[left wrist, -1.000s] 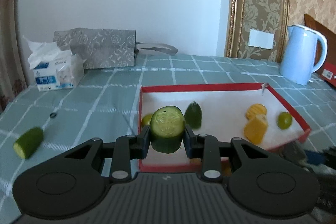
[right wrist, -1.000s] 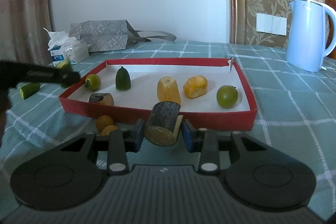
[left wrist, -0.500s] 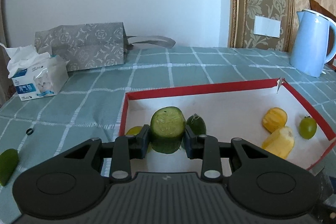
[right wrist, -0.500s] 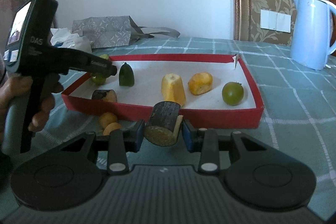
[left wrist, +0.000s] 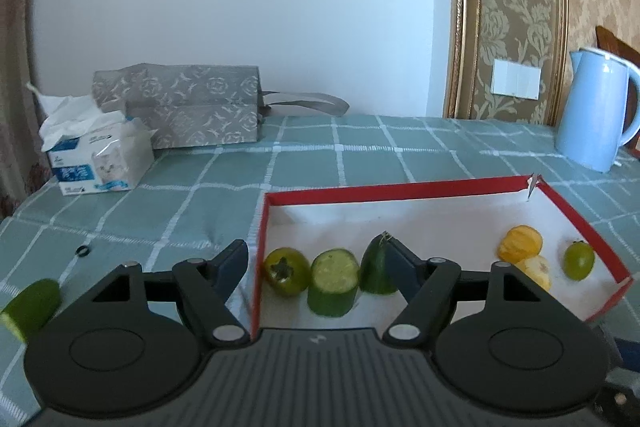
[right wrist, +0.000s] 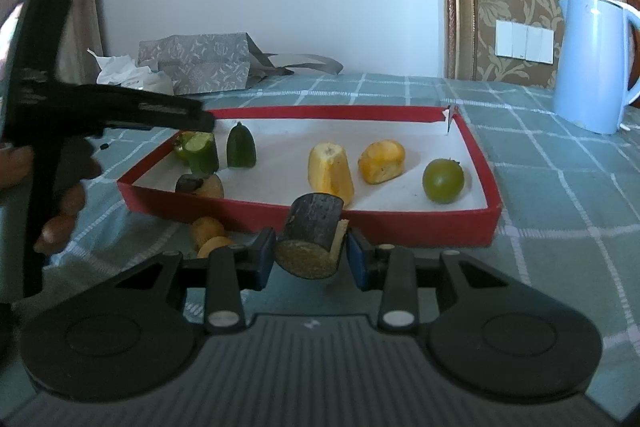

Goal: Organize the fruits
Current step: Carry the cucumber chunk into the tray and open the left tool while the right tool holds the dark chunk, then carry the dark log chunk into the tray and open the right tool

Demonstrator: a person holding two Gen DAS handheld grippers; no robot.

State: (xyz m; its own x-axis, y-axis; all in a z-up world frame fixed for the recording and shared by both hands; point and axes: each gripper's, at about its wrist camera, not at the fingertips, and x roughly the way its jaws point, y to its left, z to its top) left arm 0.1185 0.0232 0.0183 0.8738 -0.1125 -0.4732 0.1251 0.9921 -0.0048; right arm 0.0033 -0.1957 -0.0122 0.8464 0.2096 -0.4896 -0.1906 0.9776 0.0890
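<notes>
In the left wrist view, the left gripper (left wrist: 316, 263) is seen with its jaws opening – a cucumber piece (left wrist: 334, 281) stands free between them on the floor of the red tray (left wrist: 400, 189), between a green tomato (left wrist: 287, 271) and a dark cucumber end (left wrist: 374, 271). Another cucumber piece (left wrist: 30, 303) lies on the tablecloth (left wrist: 180, 203) at the left.

In the right wrist view, the right gripper (right wrist: 310, 255) is clamped on a dark banana chunk (right wrist: 314, 237) – held just before the tray's near wall (right wrist: 400, 223).
</notes>
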